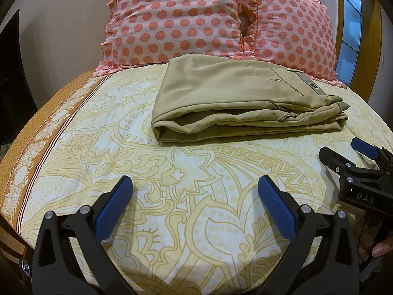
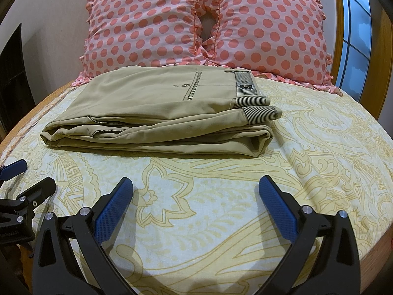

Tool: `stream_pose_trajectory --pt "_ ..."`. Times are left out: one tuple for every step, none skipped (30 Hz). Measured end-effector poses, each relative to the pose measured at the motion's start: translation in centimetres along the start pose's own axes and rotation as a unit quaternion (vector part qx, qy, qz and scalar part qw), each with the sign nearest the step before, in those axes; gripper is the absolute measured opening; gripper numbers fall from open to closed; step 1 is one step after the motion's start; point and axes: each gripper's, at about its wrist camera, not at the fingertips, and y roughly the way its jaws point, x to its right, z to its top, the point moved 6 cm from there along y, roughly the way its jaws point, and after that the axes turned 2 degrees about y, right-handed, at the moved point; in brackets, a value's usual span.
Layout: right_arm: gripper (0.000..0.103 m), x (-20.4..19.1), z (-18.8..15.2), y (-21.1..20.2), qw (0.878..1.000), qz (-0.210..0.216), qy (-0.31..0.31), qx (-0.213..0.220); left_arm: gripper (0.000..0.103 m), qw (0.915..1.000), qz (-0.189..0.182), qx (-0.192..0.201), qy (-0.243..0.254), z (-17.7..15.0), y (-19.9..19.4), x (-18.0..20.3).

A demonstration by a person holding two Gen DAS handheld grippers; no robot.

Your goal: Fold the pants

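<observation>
Jaws spread wide on both sides, nothing between them. Left gripper [image 1: 195, 184] and right gripper [image 2: 195, 184] held low over the near part of the bed [image 2: 319, 127], side by side, apart from the cloth. Pants [image 2: 152, 113] folded into a flat stacked bundle, lying toward the head end of the bed, far edge just beside two dotted pillows [image 2: 152, 24]. Striped waistband [image 2: 248, 93] at the bundle's right end, uppermost.

One folded pair of khaki pants [image 2: 157, 113], two polka-dot pillows [image 2: 145, 24] [image 2: 267, 32], one patterned bedsheet [image 2: 221, 209], and two grippers [image 1: 195, 189] [image 2: 195, 189].
</observation>
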Motion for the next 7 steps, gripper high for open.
stream_pose_trajectory --pt "0.102 0.02 0.00 0.01 1.000 0.000 0.000 0.000 0.101 1.0000 0.000 0.000 0.000 0.13 0.07 0.01" --pt "0.102 0.05 0.01 0.02 1.000 0.000 0.000 0.000 0.101 1.0000 0.000 0.000 0.000 0.08 0.06 0.00" --pt "0.102 0.08 0.01 0.03 1.000 0.000 0.000 0.000 0.101 1.0000 0.000 0.000 0.000 -0.01 0.02 0.02" --pt "0.102 0.04 0.00 0.02 1.000 0.000 0.000 0.000 0.101 1.0000 0.000 -0.001 0.000 0.10 0.09 0.03" --pt "0.102 0.05 0.00 0.03 1.000 0.000 0.000 0.000 0.101 1.0000 0.000 -0.001 0.000 0.06 0.07 0.04" --pt "0.102 -0.01 0.04 0.02 1.000 0.000 0.000 0.000 0.101 1.0000 0.000 -0.001 -0.001 0.09 0.09 0.04" --pt "0.102 0.01 0.05 0.03 1.000 0.000 0.000 0.000 0.101 1.0000 0.000 -0.001 -0.001 0.02 0.06 0.06"
